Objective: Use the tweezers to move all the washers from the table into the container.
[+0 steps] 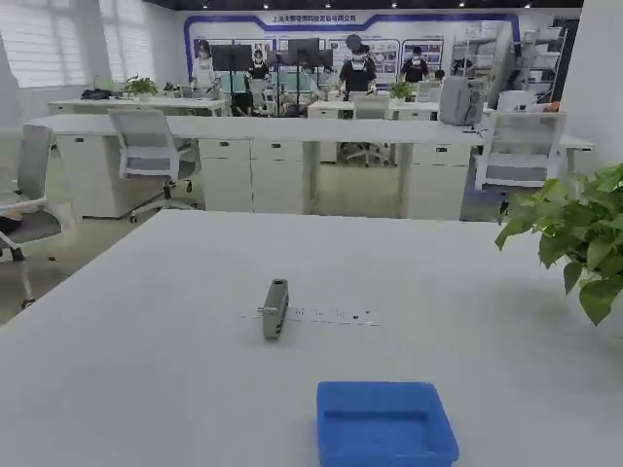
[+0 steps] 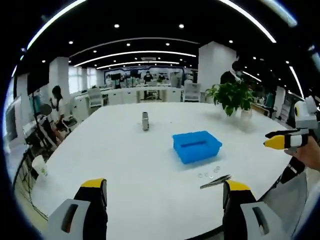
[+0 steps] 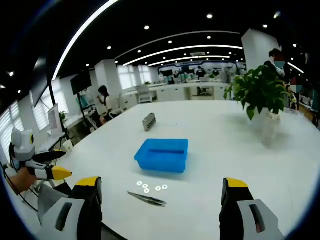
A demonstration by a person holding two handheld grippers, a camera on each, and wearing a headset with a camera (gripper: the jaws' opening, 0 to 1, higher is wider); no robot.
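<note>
A blue container (image 1: 386,423) sits on the white table near its front edge; it also appears as the blue container (image 2: 196,146) and the blue container (image 3: 162,154). Several small washers (image 3: 151,188) lie on the table just in front of it, seen too as washers (image 2: 210,173). The metal tweezers (image 3: 148,199) lie beside them, tweezers (image 2: 215,181). My left gripper (image 2: 165,202) is open, held off the table's near edge. My right gripper (image 3: 160,200) is open, above the edge too. Nothing is between either pair of jaws.
A grey metal block (image 1: 275,308) stands mid-table beyond the container, with tiny bits scattered to its right. A potted plant (image 1: 581,233) stands at the table's right side. Desks, office chairs (image 1: 151,156) and people fill the room behind.
</note>
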